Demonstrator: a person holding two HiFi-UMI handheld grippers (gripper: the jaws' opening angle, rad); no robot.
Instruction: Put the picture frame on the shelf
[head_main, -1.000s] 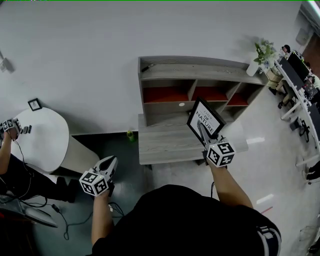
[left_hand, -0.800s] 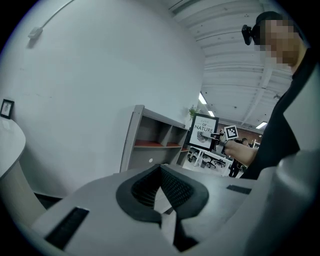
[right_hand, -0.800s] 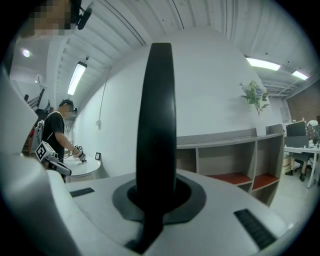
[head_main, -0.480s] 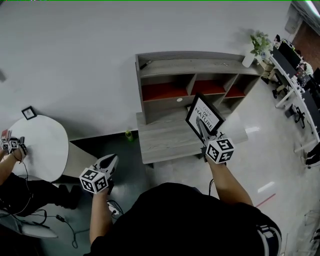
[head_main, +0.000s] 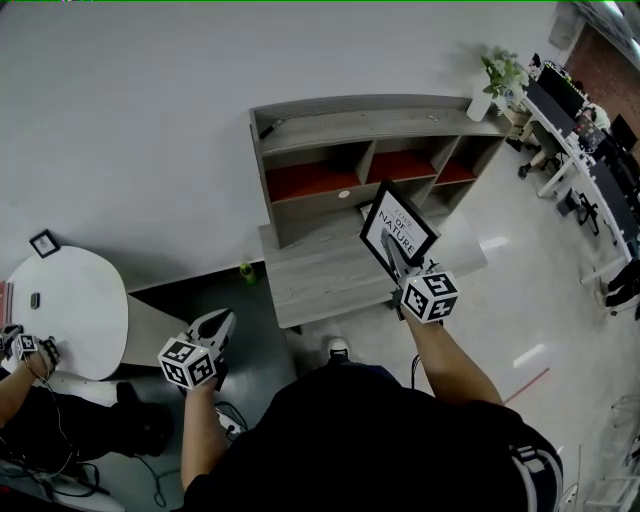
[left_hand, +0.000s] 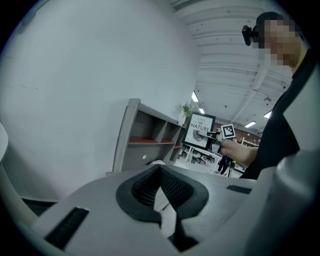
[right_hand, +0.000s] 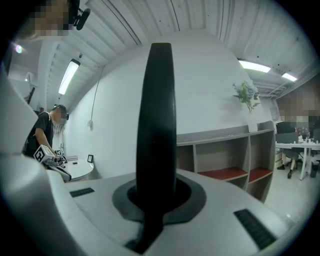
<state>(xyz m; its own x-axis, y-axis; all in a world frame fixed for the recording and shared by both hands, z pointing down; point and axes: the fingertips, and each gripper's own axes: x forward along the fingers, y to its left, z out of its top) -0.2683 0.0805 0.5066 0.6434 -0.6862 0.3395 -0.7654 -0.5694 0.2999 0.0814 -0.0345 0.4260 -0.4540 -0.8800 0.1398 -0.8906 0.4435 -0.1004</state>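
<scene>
The black picture frame, with a white print reading "NATURE", is held tilted in the air in front of the grey shelf unit. My right gripper is shut on its lower edge. In the right gripper view the frame stands edge-on between the jaws, with the shelf behind it. The shelf has red-floored compartments and a low grey platform at its front. My left gripper hangs low at the left, its pads together on nothing. The left gripper view shows the frame far off beside the shelf.
A round white table stands at the left with a small black frame on it; another person's hand works there. A potted plant sits on the shelf's right end. Desks and chairs line the right side. A small green object lies by the wall.
The right gripper and frame have drifted left and a little up toward the shelf. The whole view has shifted, and a shoe now shows below the platform. The left gripper has barely moved.
</scene>
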